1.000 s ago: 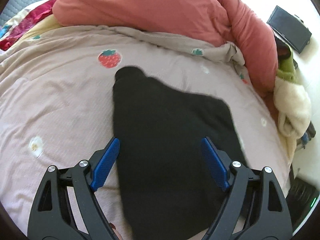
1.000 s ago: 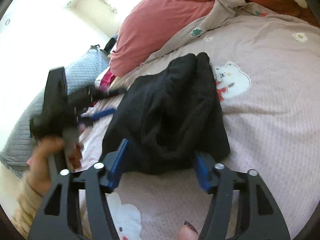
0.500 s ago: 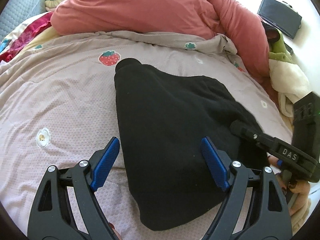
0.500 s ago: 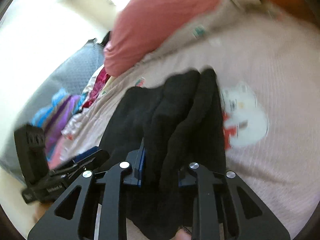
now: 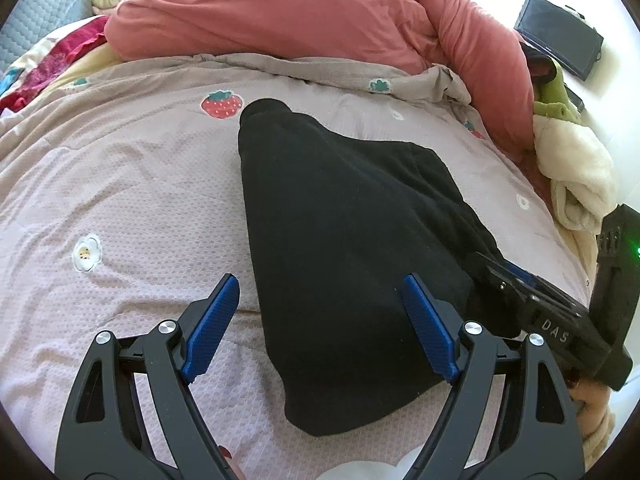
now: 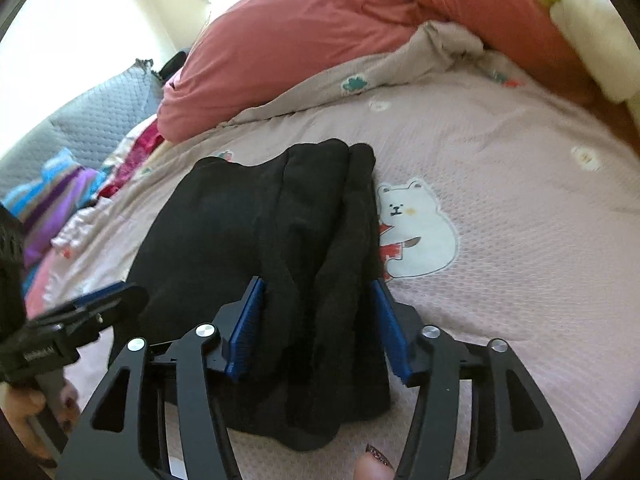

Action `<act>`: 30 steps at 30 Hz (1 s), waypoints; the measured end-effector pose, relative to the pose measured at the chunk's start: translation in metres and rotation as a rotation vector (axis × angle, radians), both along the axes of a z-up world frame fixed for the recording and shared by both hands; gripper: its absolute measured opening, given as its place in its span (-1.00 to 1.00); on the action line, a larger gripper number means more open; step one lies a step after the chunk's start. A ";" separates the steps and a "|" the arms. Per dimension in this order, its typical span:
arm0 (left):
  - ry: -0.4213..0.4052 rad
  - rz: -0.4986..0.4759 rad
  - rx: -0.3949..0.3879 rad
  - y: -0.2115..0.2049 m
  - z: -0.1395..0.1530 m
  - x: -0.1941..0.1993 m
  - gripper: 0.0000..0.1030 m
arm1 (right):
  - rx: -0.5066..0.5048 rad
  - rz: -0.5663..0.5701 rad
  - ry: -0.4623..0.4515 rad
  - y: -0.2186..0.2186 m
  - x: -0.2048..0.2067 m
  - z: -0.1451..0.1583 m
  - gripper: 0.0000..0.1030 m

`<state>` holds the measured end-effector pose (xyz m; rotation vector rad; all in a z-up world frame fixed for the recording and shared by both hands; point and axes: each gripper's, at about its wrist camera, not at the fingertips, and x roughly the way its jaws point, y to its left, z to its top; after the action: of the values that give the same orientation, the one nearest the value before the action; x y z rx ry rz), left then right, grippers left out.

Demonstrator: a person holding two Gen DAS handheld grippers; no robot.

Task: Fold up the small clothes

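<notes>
A black garment (image 5: 340, 248) lies folded in a long wedge on the pink bedspread (image 5: 120, 208). My left gripper (image 5: 320, 320) is open above its near end, holding nothing. In the right wrist view the same garment (image 6: 260, 240) shows thick bunched folds on its right side. My right gripper (image 6: 316, 332) is open with its jaws on either side of those folds. The right gripper also shows in the left wrist view (image 5: 520, 292) at the garment's right edge, and the left gripper shows at the left of the right wrist view (image 6: 80, 312).
A big salmon duvet (image 5: 300, 16) is heaped along the far side of the bed. A cream and green bundle (image 5: 572, 160) lies at the right edge. Colourful clothes (image 6: 60, 200) and a grey quilted cushion (image 6: 100, 116) lie at the left. A dark screen (image 5: 560, 32) stands beyond.
My right gripper closed in on the garment's bunched folds half a second ago and has opened again around them. My left gripper pulled back slightly and stayed open.
</notes>
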<state>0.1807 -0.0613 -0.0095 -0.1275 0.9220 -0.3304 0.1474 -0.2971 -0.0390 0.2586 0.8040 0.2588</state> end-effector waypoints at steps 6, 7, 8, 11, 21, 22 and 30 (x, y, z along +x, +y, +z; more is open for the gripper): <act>-0.006 0.000 -0.002 0.002 0.004 -0.007 0.49 | -0.009 -0.023 0.001 -0.006 -0.012 0.005 0.13; -0.010 0.000 -0.001 0.003 0.005 -0.008 0.49 | -0.012 -0.027 -0.006 -0.005 -0.014 0.008 0.18; -0.012 0.001 -0.001 0.003 0.006 -0.010 0.49 | -0.015 -0.032 -0.011 -0.006 -0.017 0.010 0.26; -0.027 0.004 -0.004 0.006 0.012 -0.015 0.50 | -0.006 -0.033 -0.030 -0.009 -0.026 0.020 0.39; -0.097 0.018 -0.003 0.018 0.036 -0.036 0.81 | -0.052 -0.043 -0.155 -0.005 -0.060 0.058 0.60; -0.103 0.018 -0.001 0.019 0.038 -0.038 0.81 | -0.066 -0.042 -0.172 -0.004 -0.064 0.062 0.87; -0.166 0.026 0.023 0.031 0.056 -0.061 0.81 | -0.129 -0.044 -0.287 0.006 -0.091 0.083 0.90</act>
<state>0.1199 -0.0308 0.0466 -0.0893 0.7589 -0.3019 0.0569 -0.2908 0.0444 0.1135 0.5277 0.1956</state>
